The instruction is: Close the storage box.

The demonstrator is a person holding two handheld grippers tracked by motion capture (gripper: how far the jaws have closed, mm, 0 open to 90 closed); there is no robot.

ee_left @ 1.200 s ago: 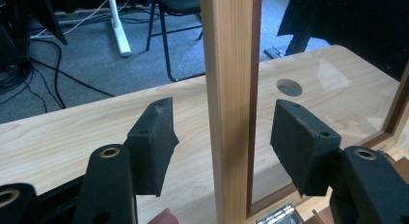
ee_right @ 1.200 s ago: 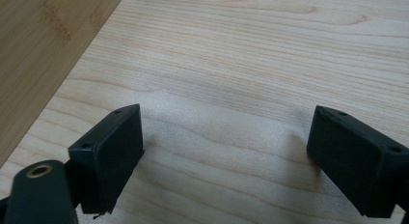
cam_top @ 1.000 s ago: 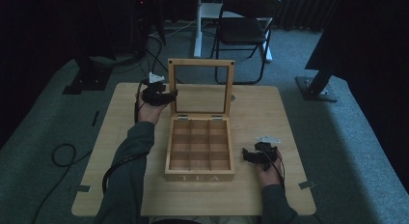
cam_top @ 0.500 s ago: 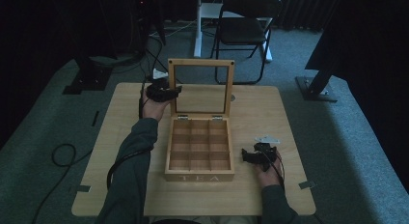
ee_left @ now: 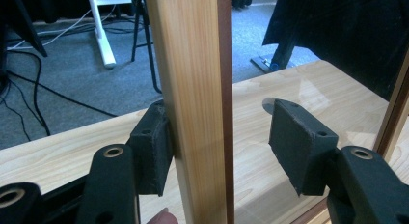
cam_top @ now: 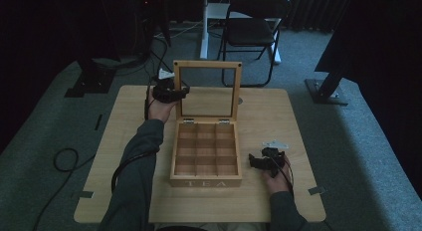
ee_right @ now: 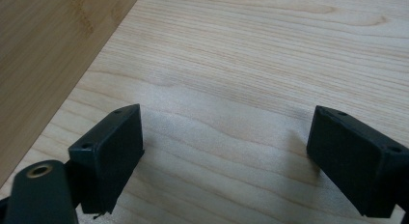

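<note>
Listing what sits before you on the counter (cam_top: 124, 156):

Item 1: wooden tea box (cam_top: 205, 156), near the middle of the counter, lettered TEA on its front wall, divided into 9 compartments that look empty in the dim light.

Item 2: lid (cam_top: 207, 89), a wooden frame with a clear pane, hinged at the box's far edge and standing upright.

Item 3: your left hand-held gripper (cam_top: 171, 93), at the lid's left upright. In the left gripper view the frame post (ee_left: 193, 103) stands between the jaws; 1 pad (ee_left: 153, 147) touches the post's outer face, the other pad sits spread well away behind the pane. It straddles the post without pinching it.

Item 4: your right hand-held gripper (cam_top: 262, 162), resting on the counter just right of the box, near its front corner. Its jaws are spread wide over bare wood (ee_right: 226, 122), holding nothing.

Item 5: folding chair (cam_top: 251, 29) beyond the counter, well apart from the work.

Risks, as judged from this state:
- With only 1 pad bearing on the post, a push or pull could let the lid slip free and drop shut on its hinges.
- Pressing the lid backward past upright could strain the 2 hinges or tip the light box, since your right hand-held gripper is not bracing it.
- Closing the far pad may press on the pane rather than on wood.
</note>
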